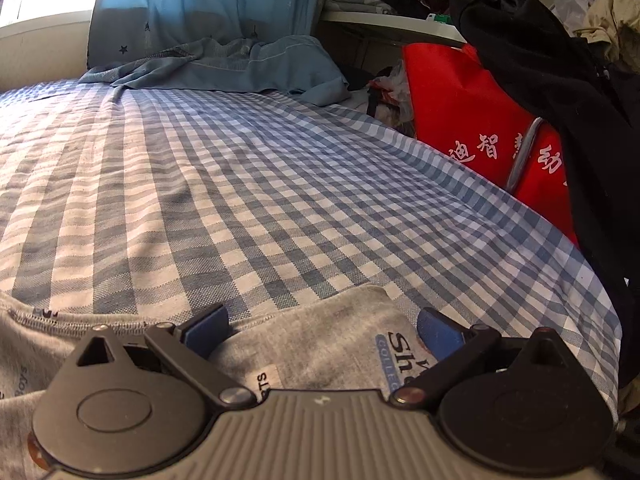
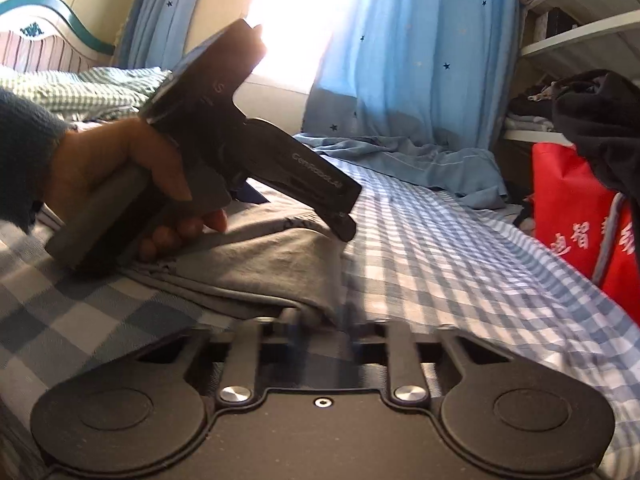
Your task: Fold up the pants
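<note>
Grey pants [image 1: 320, 344] with printed lettering lie on the blue checked bed sheet [image 1: 240, 200]. My left gripper [image 1: 322, 332] is open, its blue pads [image 1: 206, 332] wide apart just over the pants' hemmed edge. In the right wrist view the pants [image 2: 256, 260] lie folded in layers. My right gripper [image 2: 320, 320] is shut on the pants' near corner, fingers blurred. The left gripper [image 2: 344, 228], held in a hand, points down onto the pants' far right edge.
A red bag with white characters [image 1: 472, 120] and dark clothes [image 1: 560, 80] hang past the bed's right edge. A blue curtain [image 2: 412, 60] and crumpled blue cloth [image 1: 240, 68] lie at the far end. Shelves [image 2: 580, 40] stand at the right.
</note>
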`<state>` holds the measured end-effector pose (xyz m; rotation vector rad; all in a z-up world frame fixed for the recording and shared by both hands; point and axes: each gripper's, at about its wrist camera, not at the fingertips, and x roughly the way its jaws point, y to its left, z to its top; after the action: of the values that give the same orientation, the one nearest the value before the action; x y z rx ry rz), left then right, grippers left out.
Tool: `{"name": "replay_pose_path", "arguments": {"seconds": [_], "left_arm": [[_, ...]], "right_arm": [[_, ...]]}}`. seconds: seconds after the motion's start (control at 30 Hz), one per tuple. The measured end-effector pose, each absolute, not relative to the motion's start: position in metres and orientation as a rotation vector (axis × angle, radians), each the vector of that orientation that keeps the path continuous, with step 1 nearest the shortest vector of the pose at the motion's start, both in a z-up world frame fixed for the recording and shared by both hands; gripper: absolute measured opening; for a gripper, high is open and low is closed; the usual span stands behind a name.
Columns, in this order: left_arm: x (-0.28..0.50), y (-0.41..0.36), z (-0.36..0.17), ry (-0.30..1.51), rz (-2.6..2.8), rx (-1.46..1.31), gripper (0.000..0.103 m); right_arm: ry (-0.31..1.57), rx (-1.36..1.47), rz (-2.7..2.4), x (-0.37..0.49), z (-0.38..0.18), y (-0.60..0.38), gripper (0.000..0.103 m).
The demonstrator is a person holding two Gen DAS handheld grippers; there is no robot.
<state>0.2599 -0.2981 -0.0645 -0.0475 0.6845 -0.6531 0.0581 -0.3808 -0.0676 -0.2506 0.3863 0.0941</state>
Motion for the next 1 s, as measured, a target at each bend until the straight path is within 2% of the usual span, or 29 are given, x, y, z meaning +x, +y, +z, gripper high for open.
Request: {"name": "replay_pose_path", "arguments": {"seconds": [0.13,0.47,0.5,0.53,0.57,0.63,0.67,0.73,0.77,0.83,0.87,1.0], "left_arm": [[0.264,-0.295,-0.066,0.690,-0.654,-0.073,0.102],[0.266,-0.291,-0.067,0.690,-0.655,-0.093,0.103],[0.266,-0.291,-0.065,0.690,-0.656,-0.095,0.103],[0.266,-0.289,-0.062,0.696,-0.657,-0.101,0.102],[0.265,-0.285,-0.056,0.702,-0.650,-0.113,0.102],[0.259,-0.273,-0.041,0.688,-0.623,-0.140,0.102],[0.254,-0.266,-0.034,0.675,-0.605,-0.133,0.102],[0.238,-0.244,-0.022,0.637,-0.527,-0.091,0.102],[0.229,-0.231,-0.018,0.613,-0.485,-0.063,0.103],[0.212,-0.204,-0.019,0.584,-0.394,-0.012,0.103],[0.204,-0.189,-0.020,0.583,-0.340,0.010,0.103],[0.192,-0.140,-0.034,0.626,-0.185,-0.003,0.103]], "right_arm": [[0.374,-0.244,0.078,0.051,-0.065,-0.377,0.002],[0.426,-0.245,0.078,0.028,-0.064,-0.368,0.000],[0.427,-0.220,0.057,0.028,-0.064,-0.372,0.003],[0.422,-0.198,0.032,0.027,-0.061,-0.376,0.016],[0.409,-0.179,-0.002,0.025,-0.058,-0.382,0.023],[0.382,-0.142,-0.045,0.024,-0.050,-0.391,0.048],[0.372,-0.120,-0.062,0.026,-0.046,-0.396,0.054],[0.354,-0.096,-0.086,0.035,-0.038,-0.400,0.073],[0.342,-0.098,-0.089,0.043,-0.034,-0.401,0.077],[0.317,-0.120,-0.090,0.060,-0.027,-0.395,0.096],[0.305,-0.137,-0.085,0.072,-0.024,-0.391,0.100],[0.280,-0.229,-0.050,0.127,-0.017,-0.365,0.102]]}}
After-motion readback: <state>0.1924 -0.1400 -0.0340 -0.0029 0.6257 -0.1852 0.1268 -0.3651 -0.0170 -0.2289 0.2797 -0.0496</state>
